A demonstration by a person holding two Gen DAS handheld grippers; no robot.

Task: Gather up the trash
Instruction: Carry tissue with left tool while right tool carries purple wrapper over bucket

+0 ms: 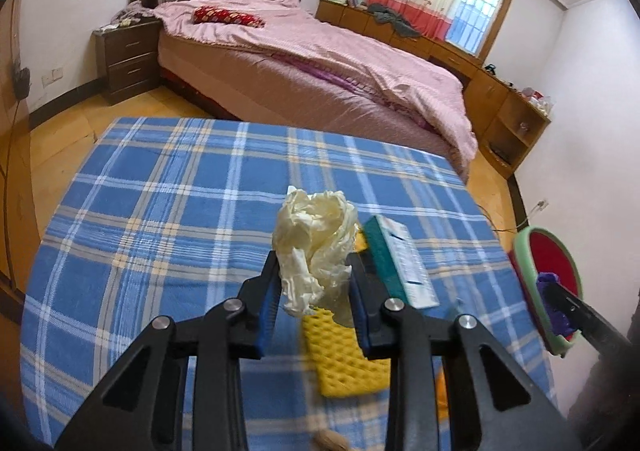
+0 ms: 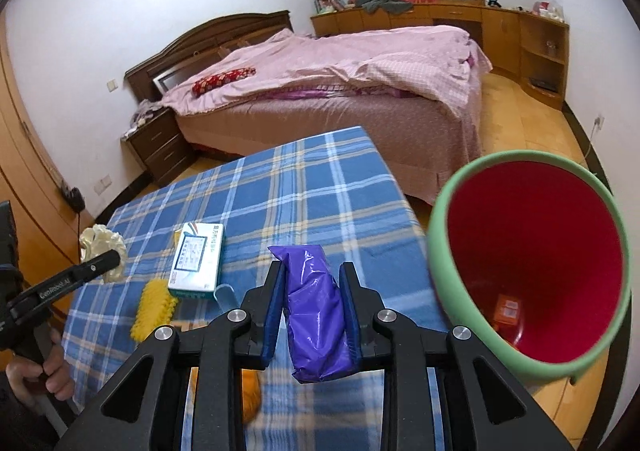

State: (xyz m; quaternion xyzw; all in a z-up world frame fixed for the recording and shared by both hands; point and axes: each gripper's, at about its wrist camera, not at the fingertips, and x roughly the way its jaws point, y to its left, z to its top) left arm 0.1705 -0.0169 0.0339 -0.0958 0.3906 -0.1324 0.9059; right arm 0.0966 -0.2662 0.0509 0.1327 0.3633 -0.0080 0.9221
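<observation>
The left gripper (image 1: 312, 283) was clamped on a crumpled cream wad (image 1: 316, 239), which stood up between the blue pads clear of the plaid tablecloth (image 1: 160, 211) — lifted, it seemed, for carrying to the bin. The right gripper (image 2: 312, 311) pinched a purple plastic packet (image 2: 316, 315) held lengthwise between its fingers, with the green, red-lined bin (image 2: 440, 251) just to its right, its mouth tipped toward it — probably the drop point. An orange item lay inside. To the right gripper's left, a medicine box (image 2: 196, 259) and a yellow sponge (image 2: 154, 309) lay on the cloth, not yet collected.
</observation>
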